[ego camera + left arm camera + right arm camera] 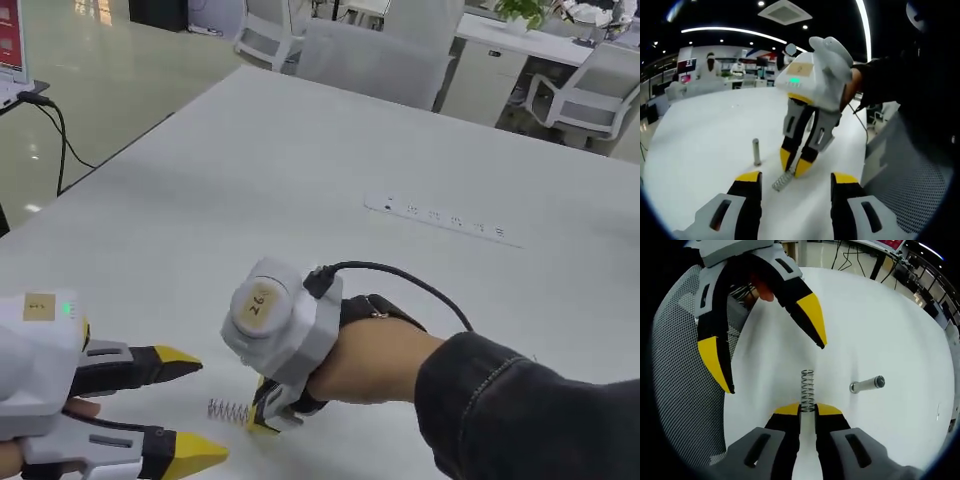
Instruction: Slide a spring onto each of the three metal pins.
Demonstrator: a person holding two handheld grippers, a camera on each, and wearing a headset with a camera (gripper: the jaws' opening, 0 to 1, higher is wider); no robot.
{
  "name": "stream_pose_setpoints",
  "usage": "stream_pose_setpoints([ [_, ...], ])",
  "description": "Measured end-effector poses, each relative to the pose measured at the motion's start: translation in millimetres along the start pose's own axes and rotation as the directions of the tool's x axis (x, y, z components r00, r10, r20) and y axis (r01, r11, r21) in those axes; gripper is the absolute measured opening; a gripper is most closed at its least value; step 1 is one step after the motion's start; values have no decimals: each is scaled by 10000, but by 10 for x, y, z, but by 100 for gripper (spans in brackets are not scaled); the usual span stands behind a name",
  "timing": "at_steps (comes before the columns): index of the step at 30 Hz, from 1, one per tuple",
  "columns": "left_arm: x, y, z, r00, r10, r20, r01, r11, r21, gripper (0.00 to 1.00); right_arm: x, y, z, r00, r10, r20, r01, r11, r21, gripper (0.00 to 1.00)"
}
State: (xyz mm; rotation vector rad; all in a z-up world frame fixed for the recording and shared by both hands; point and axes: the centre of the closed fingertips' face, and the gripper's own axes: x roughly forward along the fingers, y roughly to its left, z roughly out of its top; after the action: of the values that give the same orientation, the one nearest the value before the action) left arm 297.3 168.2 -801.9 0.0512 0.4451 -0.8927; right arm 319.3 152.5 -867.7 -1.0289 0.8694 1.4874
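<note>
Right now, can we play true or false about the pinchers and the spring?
1. The right gripper is pinching a spring. True.
2. The left gripper is shut tight. False: its jaws stand wide apart and hold nothing.
3. The spring already sits on the metal pin. False: the pin is bare, and the spring is apart from it, in the right gripper's tips.
4. A white power strip lies on the table. True.
</note>
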Motion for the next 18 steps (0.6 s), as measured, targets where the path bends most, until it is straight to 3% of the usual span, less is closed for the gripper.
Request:
stream_pose_setpoints([
  [12, 48, -64, -39, 9990, -360, -273, 366, 9991, 230, 48, -272, 56, -152, 9997, -71, 215, 64, 9993, 368, 7],
  [18, 91, -131, -33, 9945, -836, -625, 875, 9942, 626, 46, -435, 78, -243, 9992, -300, 250, 288, 9985, 469, 7],
])
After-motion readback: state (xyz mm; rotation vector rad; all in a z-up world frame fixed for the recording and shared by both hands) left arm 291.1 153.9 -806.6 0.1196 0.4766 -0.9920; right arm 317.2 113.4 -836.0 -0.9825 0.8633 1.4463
